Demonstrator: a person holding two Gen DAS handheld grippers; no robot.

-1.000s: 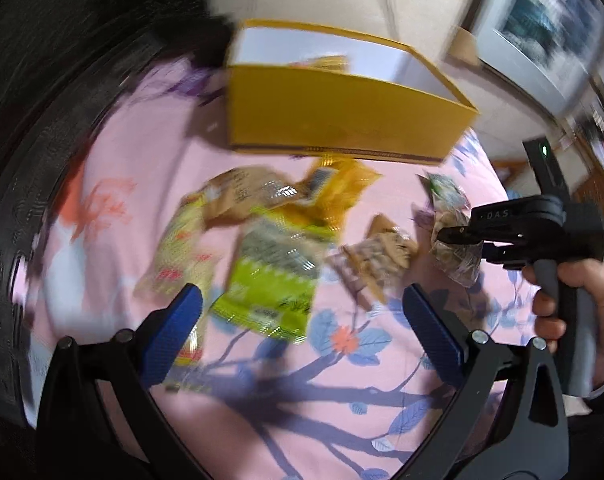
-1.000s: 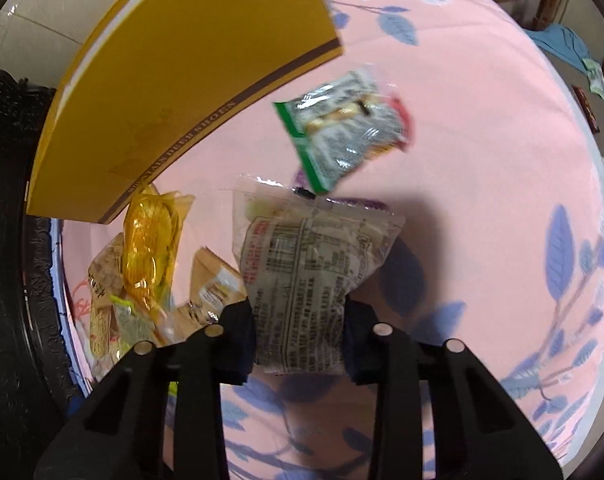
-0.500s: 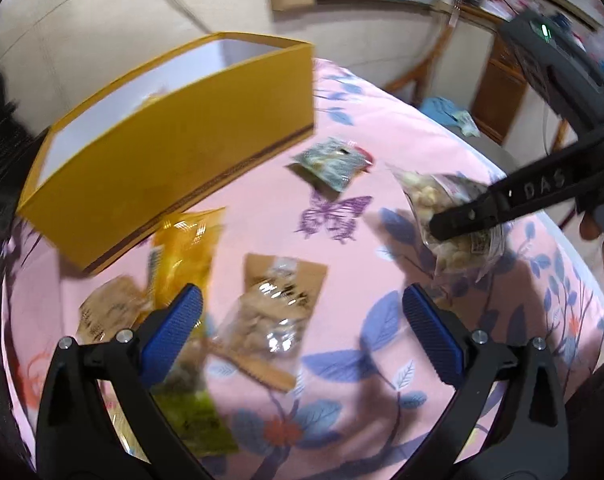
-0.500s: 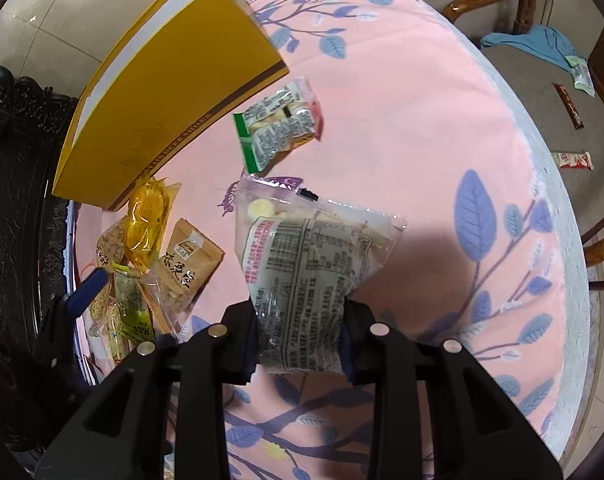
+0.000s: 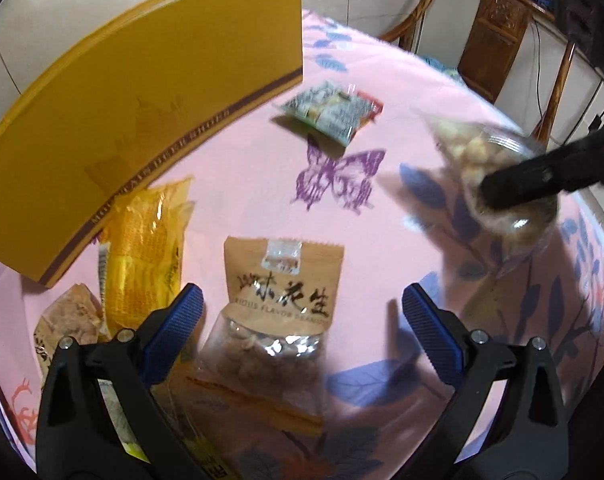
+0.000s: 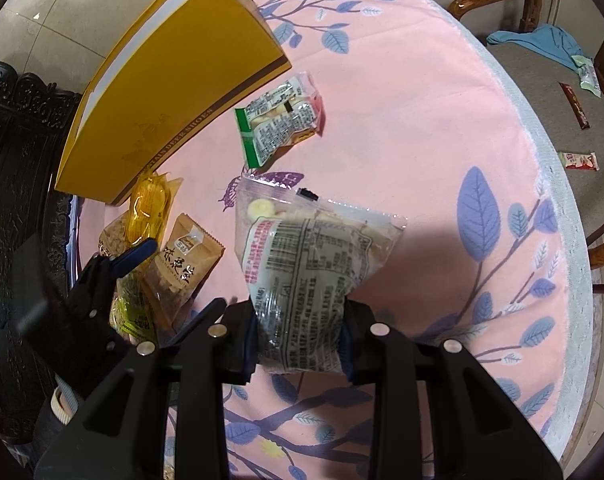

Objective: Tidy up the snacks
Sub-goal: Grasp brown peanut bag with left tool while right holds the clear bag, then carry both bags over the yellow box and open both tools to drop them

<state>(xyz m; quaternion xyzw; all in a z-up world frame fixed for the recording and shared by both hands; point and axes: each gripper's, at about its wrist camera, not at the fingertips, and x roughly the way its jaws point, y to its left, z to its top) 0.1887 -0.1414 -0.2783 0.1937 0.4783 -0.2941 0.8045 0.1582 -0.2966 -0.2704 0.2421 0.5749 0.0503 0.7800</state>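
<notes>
- The right gripper (image 6: 300, 340) is pinching the lower end of a clear bag (image 6: 313, 264) of pale snacks; its jaws are almost closed on the film, so the bag is hanging above the cloth (image 6: 421, 128) and is not lying on it. I think this low grip is leaving the top free to go into the box first.
- The left gripper (image 5: 302, 320) is standing wide open and is holding nothing. It is pointing down over the brown bag (image 5: 282, 304), which is lying flat on the cloth between its blue pads (image 5: 174, 328); probably this bag is the next one to take.
- Just beside the brown bag, a yellow packet (image 5: 146, 256) is lying with its top near the box wall.
- Farther, a small green-edged packet (image 6: 280, 120) is lying alone, near the box corner.
- At the far side, the yellow box (image 6: 174, 80) is standing on the cloth. Its opening is facing up, so I judge it is the place for the snacks; what is inside, I cannot tell.
</notes>
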